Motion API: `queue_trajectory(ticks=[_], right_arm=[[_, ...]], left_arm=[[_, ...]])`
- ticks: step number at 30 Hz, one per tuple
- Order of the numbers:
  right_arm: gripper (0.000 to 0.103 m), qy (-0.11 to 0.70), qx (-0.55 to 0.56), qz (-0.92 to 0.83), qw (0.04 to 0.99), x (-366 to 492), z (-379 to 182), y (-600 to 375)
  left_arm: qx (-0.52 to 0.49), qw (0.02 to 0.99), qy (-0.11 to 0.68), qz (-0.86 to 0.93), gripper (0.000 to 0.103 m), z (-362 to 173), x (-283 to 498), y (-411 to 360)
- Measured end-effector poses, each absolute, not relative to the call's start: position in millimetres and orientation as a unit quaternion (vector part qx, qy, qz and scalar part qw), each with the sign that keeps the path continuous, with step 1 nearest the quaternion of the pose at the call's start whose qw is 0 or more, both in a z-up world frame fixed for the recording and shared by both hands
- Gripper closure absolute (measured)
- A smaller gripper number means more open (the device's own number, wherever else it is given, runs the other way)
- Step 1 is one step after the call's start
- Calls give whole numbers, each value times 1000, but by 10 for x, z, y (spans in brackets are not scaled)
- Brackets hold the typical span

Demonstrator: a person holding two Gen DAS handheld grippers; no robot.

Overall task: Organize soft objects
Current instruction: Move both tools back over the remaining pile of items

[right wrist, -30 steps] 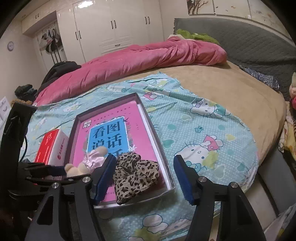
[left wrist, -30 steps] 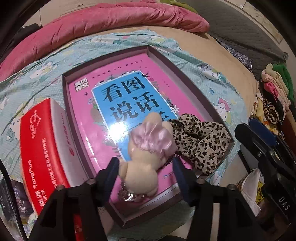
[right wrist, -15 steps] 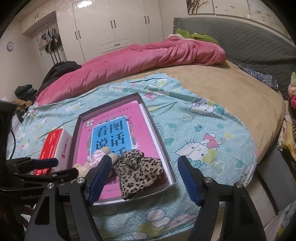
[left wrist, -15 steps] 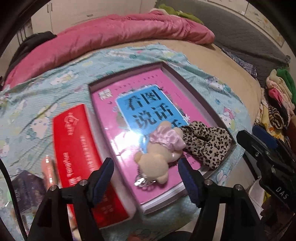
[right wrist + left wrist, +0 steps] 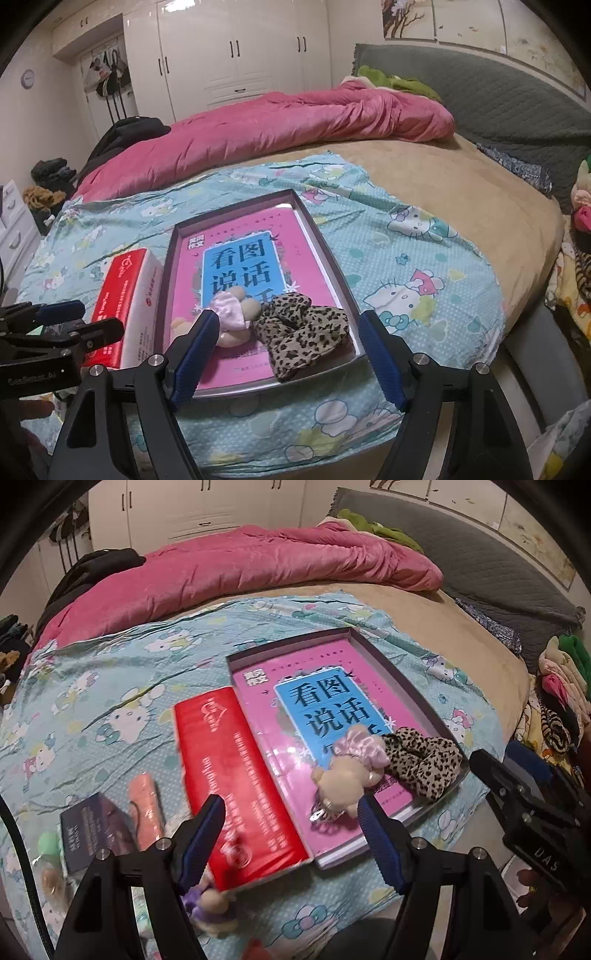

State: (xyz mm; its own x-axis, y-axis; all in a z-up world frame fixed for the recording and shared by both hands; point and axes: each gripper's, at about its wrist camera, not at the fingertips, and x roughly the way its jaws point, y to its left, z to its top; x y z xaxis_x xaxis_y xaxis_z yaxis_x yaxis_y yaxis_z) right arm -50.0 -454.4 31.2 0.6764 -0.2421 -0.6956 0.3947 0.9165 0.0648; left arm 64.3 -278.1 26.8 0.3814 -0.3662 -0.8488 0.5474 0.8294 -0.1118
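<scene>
Left gripper hung over the bed's near edge, fingers spread wide with nothing between the pads. Right gripper likewise spread, jaws opening further, nothing pinched.

Task things lay in a shallow tray on a cartoon-print sheet. Tray floor was covered by a pink book. On the book's near end sat a small cream plush toy with a pink satin bonnet. The toy lay just beyond the left gripper's right fingertip, apart from it. Touching the toy on its far-right side was a leopard-print scrunchie.

From the right wrist view, toy and scrunchie lay ahead of the gap between the right fingers, the toy partly hidden behind the left finger.

Around: a red box lay tight along the tray's left wall, ahead of the left gripper's gap, its near end just past the left fingertip. Left of that finger lay a pink roll, a dark booklet and a green lump. A small purple-and-cream plush showed under the left finger's base. A pink quilt was heaped far beyond.
</scene>
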Motion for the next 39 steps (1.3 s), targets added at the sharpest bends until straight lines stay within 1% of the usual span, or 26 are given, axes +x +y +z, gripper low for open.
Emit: queue_trajectory(ticks=[12,23,39], right_arm=[[24,344,66,-165,922,-547,589,-4128],[24,334,37,-118,934,-491,787,-3564],[23,326,-8,-48,944,-378,948,-2729]], left_arm=[[49,836,483,-256,29,399,504,-2219],[40,858,464,-218,29,541,436,-1640],[-10,874,457,-165,29,644,411,-710]])
